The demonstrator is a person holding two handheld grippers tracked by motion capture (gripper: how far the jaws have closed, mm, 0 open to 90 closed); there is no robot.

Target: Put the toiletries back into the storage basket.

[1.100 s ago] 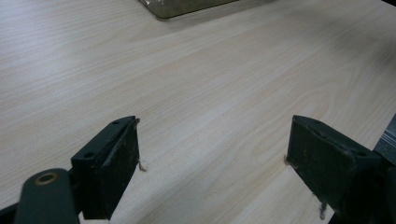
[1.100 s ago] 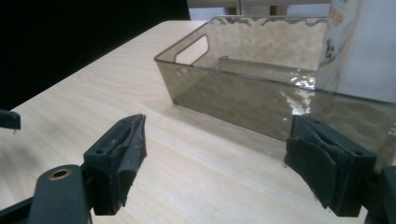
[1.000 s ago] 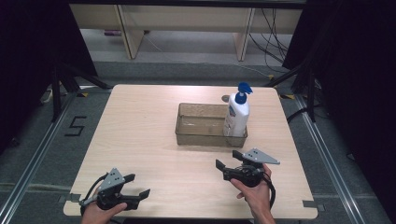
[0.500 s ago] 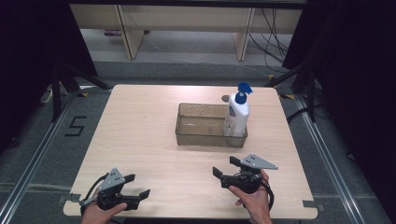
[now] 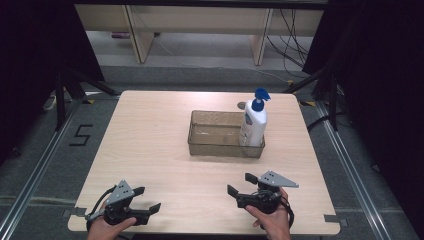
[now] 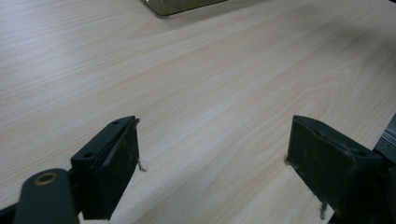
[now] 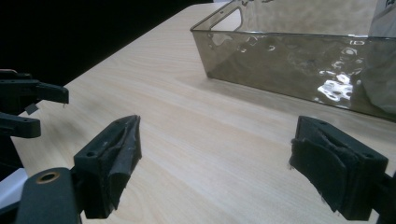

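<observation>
The pale wooden table (image 5: 150, 145) carries a clear smoky bin (image 5: 220, 135) at its middle, with a white pump bottle (image 5: 253, 125) standing upright in the bin's right end. Nearer than the bin, the right tool (image 5: 241, 185) and left tool (image 5: 146, 199) gape wide, both empty. A floor mark left of the table reads "5" (image 5: 80, 135).

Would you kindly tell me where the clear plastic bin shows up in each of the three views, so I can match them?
High view: the clear plastic bin sits centre-right on the table, far from both hands.
Left gripper view: just its near corner pokes in at the top edge, left of centre.
Right gripper view: it spans the upper right, beyond the open jaws.
Shared landmark: the light wood table, which it rests on.
</observation>
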